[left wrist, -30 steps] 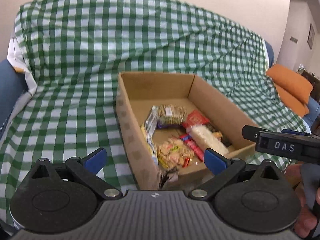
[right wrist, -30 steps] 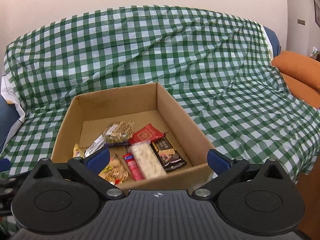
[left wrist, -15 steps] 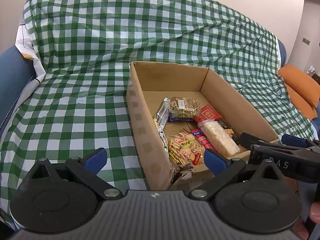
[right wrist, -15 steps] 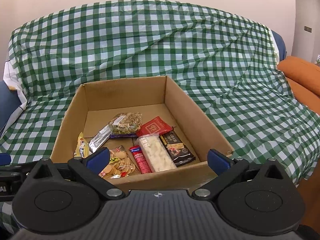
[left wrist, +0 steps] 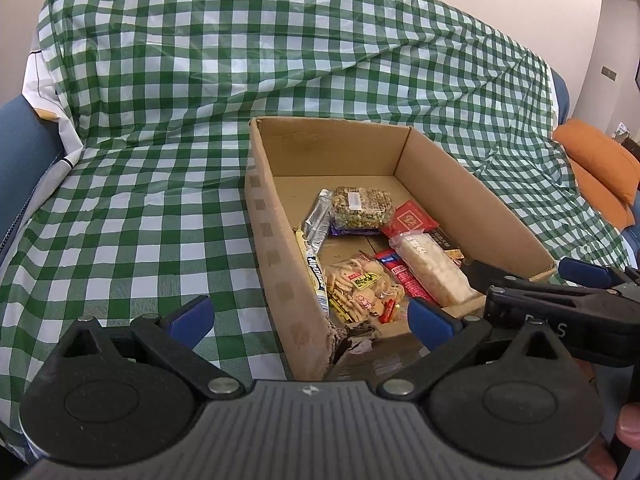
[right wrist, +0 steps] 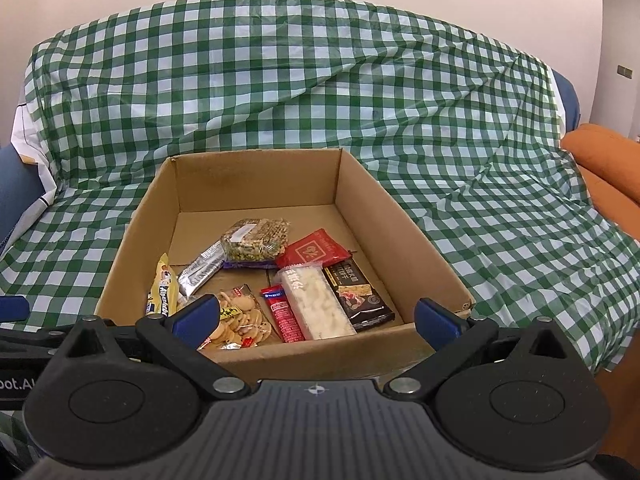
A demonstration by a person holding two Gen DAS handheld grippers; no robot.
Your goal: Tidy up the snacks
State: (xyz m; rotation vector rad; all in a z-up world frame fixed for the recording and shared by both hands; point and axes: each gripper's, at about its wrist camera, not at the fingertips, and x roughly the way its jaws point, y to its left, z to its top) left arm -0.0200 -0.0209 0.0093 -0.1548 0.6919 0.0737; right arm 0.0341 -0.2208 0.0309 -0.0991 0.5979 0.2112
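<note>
Your snacks lie in the cardboard box, straight ahead between your right fingers. Your left fingertip there hides part of the cracker bag. Both pairs of fingers are spread wide and hold nothing. The box's torn near corner sits between your left fingers. The back half of the box is bare. Green checked cloth spreads around it.

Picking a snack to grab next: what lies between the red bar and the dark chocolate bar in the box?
A clear pack of white puffed pieces lies between the red bar and dark chocolate bar, touching both; clearest in the right wrist view.
</note>
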